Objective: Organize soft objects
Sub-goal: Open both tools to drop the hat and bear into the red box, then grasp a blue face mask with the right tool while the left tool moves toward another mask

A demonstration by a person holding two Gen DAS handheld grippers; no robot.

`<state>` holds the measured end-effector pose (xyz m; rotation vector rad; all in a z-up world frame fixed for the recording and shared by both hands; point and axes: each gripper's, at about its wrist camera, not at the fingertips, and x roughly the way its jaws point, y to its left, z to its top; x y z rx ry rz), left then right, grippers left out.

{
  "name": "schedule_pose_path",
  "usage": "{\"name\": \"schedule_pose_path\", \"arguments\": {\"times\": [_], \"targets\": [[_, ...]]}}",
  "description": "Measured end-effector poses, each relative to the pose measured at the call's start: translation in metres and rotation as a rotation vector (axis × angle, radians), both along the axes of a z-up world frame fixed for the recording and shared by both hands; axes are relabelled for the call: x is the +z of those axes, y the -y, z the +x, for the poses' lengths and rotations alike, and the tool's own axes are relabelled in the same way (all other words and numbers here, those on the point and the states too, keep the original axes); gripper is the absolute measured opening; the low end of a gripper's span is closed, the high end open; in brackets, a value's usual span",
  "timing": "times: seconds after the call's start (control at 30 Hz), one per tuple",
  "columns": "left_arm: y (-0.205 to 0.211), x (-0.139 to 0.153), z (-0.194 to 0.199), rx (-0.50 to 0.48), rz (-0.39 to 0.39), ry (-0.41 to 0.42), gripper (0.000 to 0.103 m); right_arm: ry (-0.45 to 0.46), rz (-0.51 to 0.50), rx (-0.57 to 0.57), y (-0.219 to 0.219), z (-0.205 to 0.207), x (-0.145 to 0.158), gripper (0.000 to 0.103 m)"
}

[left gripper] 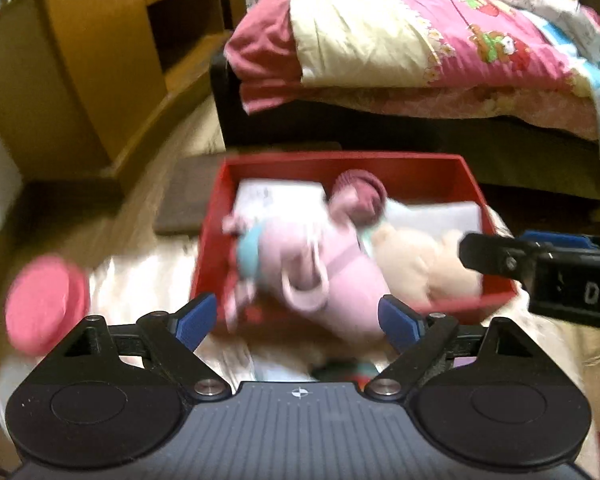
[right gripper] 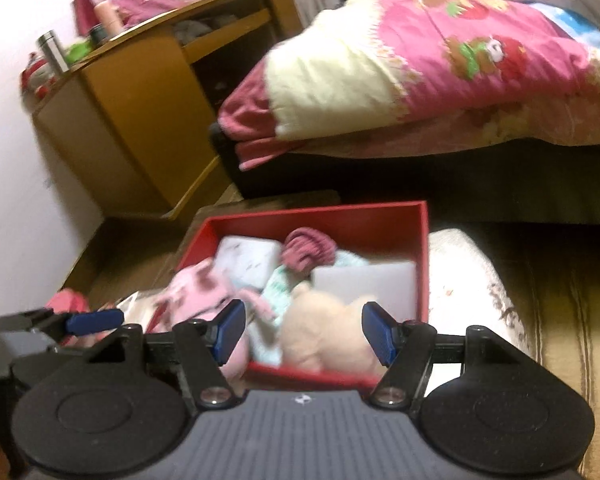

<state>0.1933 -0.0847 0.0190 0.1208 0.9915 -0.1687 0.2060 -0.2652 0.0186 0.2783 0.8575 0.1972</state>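
Now the left gripper (left gripper: 300, 322) gapes wide — pink plush (left gripper: 324, 276) dropping into the red box (left gripper: 340, 160); next, the pink disc (left gripper: 44, 304) at nine o'clock. Right gripper (right gripper: 303, 334) half-open, empty.

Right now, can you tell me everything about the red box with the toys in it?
The red box is rectangular and open-topped, with straight, stiff-looking walls, red inside and out. It sits low, in front of the bed, its near edge against a pale cushion. It is nearly full: a cream plush at the near right, a pink plush draped over the near left edge, a knitted maroon hat toward the back, and white folded pieces beneath. Neither gripper touches it.
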Motion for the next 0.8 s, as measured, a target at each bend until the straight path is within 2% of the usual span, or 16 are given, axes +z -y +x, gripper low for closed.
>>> {"name": "schedule_pose_path", "arguments": {"times": [0.17, 0.37, 0.6, 0.73, 0.8], "targets": [[-0.017, -0.001, -0.040, 0.026, -0.012, -0.035, 0.085, -0.001, -0.020, 0.056, -0.015, -0.038, 0.008, 0.041], [-0.035, -0.010, -0.073, 0.033, -0.066, -0.090, 0.086, -0.041, -0.011, 0.090, -0.021, -0.080, -0.001, 0.041], [-0.056, -0.032, -0.085, 0.083, -0.101, -0.128, 0.086, -0.079, 0.020, 0.110, -0.031, -0.102, -0.011, 0.041], [-0.062, -0.042, -0.089, 0.088, -0.056, -0.129, 0.086, -0.083, 0.032, 0.123, -0.036, -0.111, -0.012, 0.041], [-0.064, -0.046, -0.090, 0.090, -0.057, -0.141, 0.086, -0.085, 0.040, 0.126, -0.037, -0.115, -0.013, 0.041]]}}
